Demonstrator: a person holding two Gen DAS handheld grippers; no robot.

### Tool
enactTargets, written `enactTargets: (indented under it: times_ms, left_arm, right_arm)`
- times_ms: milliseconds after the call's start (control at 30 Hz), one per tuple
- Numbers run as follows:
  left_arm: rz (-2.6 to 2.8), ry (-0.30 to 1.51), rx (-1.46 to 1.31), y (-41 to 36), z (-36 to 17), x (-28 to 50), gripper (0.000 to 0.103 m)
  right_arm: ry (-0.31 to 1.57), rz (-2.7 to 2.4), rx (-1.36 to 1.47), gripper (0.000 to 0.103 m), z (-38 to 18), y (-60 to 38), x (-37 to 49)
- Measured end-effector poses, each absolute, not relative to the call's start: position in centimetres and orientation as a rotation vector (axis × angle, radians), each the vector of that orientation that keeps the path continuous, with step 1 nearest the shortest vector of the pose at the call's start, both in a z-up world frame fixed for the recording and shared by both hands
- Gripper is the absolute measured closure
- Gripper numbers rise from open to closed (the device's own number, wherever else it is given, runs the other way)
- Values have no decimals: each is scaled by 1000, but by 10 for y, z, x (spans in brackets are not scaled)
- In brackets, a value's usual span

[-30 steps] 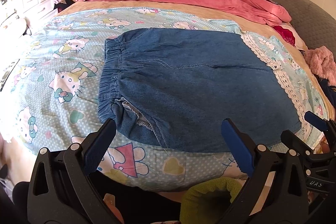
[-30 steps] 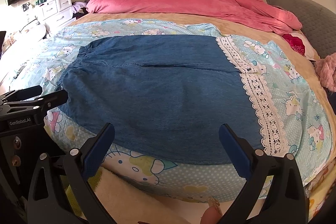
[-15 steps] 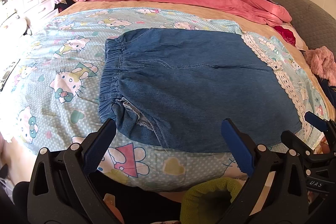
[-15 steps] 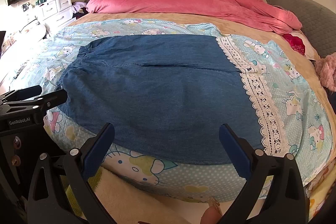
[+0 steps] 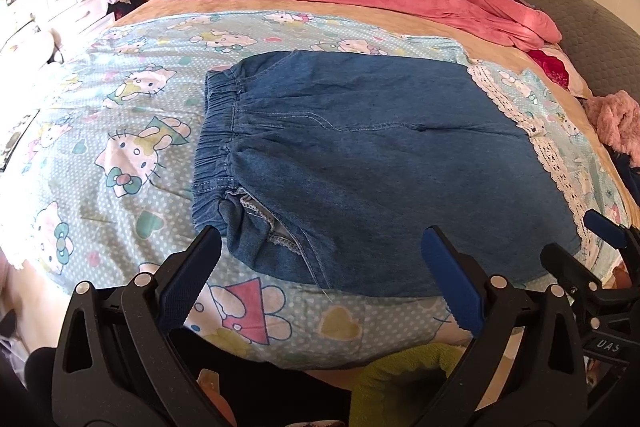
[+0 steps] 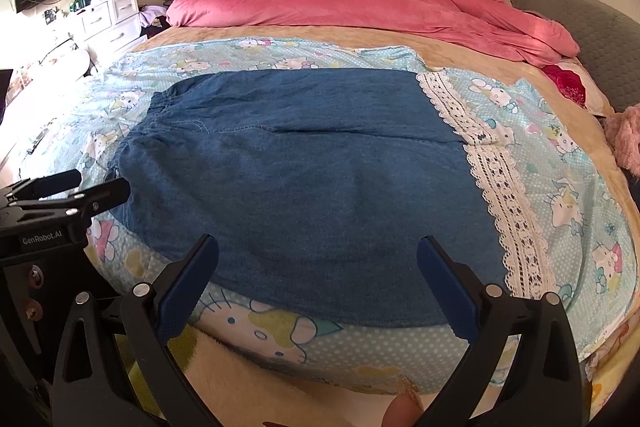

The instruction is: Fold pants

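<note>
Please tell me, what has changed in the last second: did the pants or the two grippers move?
Nothing visibly changed. The denim pants lie flat on the cartoon-print sheet as before, and the left gripper and right gripper hang at the near edge of the bed with jaws open, holding nothing.

1. Far ends of the denim pants [image 5: 372, 163], tucked under the folded top layer, not visible.
2. Pocket lining [image 5: 264, 223] only peeking out; inside hidden.
3. Right gripper [image 5: 600, 267] cut off by the left view's right edge.
4. Left gripper [image 6: 76, 191] cropped at the right view's left edge.
5. Items on the white dresser [image 6: 104, 15] too small and overexposed to identify.
</note>
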State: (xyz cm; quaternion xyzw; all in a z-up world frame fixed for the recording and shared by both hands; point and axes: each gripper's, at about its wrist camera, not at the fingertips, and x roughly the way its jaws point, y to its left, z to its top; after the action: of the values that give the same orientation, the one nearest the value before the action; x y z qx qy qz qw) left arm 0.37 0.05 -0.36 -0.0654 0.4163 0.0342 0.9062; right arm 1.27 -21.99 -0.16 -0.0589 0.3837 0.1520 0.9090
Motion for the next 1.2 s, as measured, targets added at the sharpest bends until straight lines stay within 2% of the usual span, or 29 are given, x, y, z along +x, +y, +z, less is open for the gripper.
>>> enactTargets:
  times_ms: [400, 933, 1200]
  left_arm:
    - [119, 880, -161, 29, -5, 38, 9]
    - [194, 923, -198, 90, -9, 119, 9]
    - [225, 972, -220, 125, -22, 170, 9]
  right_arm:
    - [815, 388, -103, 4, 5, -195, 71]
    - [857, 512, -86, 4, 9, -147, 192]
    - [879, 554, -239, 4, -7, -103, 255]
